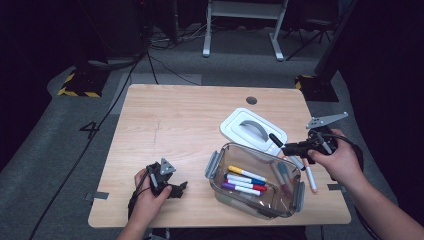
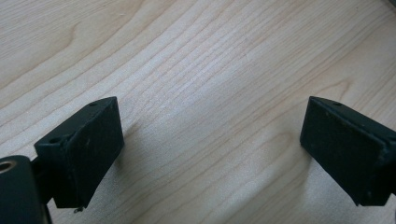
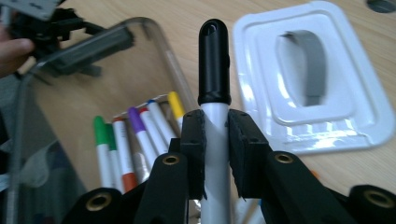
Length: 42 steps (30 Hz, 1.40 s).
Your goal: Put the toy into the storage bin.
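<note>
Dim room, grey carpet, pale wooden counter.
The counter [image 1: 165,120] has a round grommet hole [image 1: 251,100] near its far edge; black cables [image 1: 100,125] trail across the grey carpet floor [image 1: 40,150], past a yellow-black striped base [image 1: 80,82] and a white frame's feet [image 1: 245,30].

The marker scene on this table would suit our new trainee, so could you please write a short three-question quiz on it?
1. True or false: the right gripper is shut on the black-capped marker.
2. Where does the white lid lie? A) on the clear container B) on the table behind the container C) in the left gripper
3. How do the left gripper's jaws stand, and what is between them?

Key: 1 true. 2 B. 3 Open, with nothing between them but bare tabletop.
</note>
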{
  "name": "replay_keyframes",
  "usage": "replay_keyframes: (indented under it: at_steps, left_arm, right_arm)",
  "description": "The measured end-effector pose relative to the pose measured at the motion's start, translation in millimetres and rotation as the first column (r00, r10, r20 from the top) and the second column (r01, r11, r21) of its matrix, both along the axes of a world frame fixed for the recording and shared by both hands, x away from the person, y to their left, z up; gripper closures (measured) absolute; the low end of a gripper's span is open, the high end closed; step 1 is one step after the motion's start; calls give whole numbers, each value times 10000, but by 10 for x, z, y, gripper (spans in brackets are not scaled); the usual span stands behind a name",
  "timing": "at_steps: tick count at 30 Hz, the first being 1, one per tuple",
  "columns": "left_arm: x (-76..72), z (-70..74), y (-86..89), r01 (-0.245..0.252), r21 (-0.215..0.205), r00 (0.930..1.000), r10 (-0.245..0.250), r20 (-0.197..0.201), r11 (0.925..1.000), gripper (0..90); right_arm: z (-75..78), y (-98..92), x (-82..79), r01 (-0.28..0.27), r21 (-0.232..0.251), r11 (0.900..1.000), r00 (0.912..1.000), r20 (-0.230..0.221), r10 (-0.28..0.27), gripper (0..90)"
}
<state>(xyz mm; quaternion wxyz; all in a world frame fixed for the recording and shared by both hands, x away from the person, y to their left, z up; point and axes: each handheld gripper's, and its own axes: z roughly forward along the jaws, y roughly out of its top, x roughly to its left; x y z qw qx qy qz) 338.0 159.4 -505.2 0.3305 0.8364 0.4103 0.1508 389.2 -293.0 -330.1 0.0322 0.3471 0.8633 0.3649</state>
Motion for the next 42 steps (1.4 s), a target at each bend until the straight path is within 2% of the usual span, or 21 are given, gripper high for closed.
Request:
replay_keyframes:
  at_steps: [5, 10, 11, 12, 14, 17, 18, 19, 26, 27, 29, 30, 34, 35, 36, 39, 40, 42]
  left_arm:
    - [0, 0, 0, 3, 2, 10000, -3, -2, 10000, 66]
    - [0, 0, 0, 3, 3, 10000, -3, -2, 10000, 66]
    - [0, 0, 0, 3, 3, 10000, -3, -2, 10000, 66]
    - [0, 0, 0, 3, 5, 10000, -3, -2, 10000, 66]
    - [0, 0, 0, 3, 2, 10000, -3, -4, 10000, 66]
    - [0, 0, 0, 4, 3, 10000, -4, -3, 10000, 66]
    - [0, 0, 0, 4, 3, 10000, -4, -3, 10000, 66]
    - [0, 0, 0, 3, 2, 10000, -3, -3, 10000, 66]
    - [0, 0, 0, 4, 3, 10000, -4, -4, 10000, 66]
    - [0, 0, 0, 4, 3, 10000, -4, -4, 10000, 66]
    - [0, 0, 1, 5, 6, 10000, -5, -3, 10000, 66]
    - [0, 0, 0, 1, 3, 10000, -1, -4, 10000, 66]
    - [0, 0, 0, 4, 3, 10000, -4, -4, 10000, 66]
    - [0, 0, 0, 4, 3, 10000, -4, -4, 10000, 66]
    - [0, 0, 0, 5, 4, 10000, -5, -4, 10000, 66]
    - [0, 1, 1, 8, 3, 10000, -8, -9, 10000, 66]
    - [0, 1, 1, 8, 3, 10000, -8, -9, 10000, 66]
    - [0, 0, 1, 6, 4, 10000, -6, -4, 10000, 66]
  right_arm:
    - [48, 254, -110, -878, 63, 9961, 9957, -297, 880, 774]
    - [34, 499, -186, -1665, -71, 9860, 9835, -732, 1655, 774]
    - [34, 499, -186, -1665, -71, 9860, 9835, -732, 1655, 774]
    - [7, 593, -206, -1967, -93, 9804, 9765, -920, 1950, 774]
    - [-29, 679, -221, -2265, -221, 9738, 9685, -1118, 2227, 774]
    - [-103, 804, -246, -2580, -383, 9654, 9582, -1381, 2506, 774]
    - [-103, 804, -246, -2580, -383, 9654, 9582, -1381, 2506, 774]
    - [-156, 876, -259, -2780, -488, 9593, 9506, -1578, 2674, 774]
    - [-370, 1088, -297, -3444, -821, 9352, 9203, -2263, 3190, 774]
    - [-370, 1088, -297, -3444, -821, 9352, 9203, -2263, 3190, 774]
    - [-420, 1139, -307, -3565, -942, 9295, 9134, -2443, 3256, 774]
    - [-471, 1187, -309, -3709, -994, 9233, 9062, -2559, 3365, 774]
    - [-570, 1263, -294, -3943, -1163, 9116, 8935, -2806, 3506, 774]
    - [-570, 1263, -294, -3943, -1163, 9116, 8935, -2806, 3506, 774]
    - [-625, 1290, -281, -3998, -1231, 9083, 8878, -2983, 3504, 774]
    - [-708, 1319, -267, -4083, -1287, 9038, 8783, -3251, 3505, 774]
    - [-708, 1319, -267, -4083, -1287, 9038, 8783, -3251, 3505, 774]
    - [-777, 1339, -259, -4145, -1330, 9003, 8695, -3500, 3486, 774]
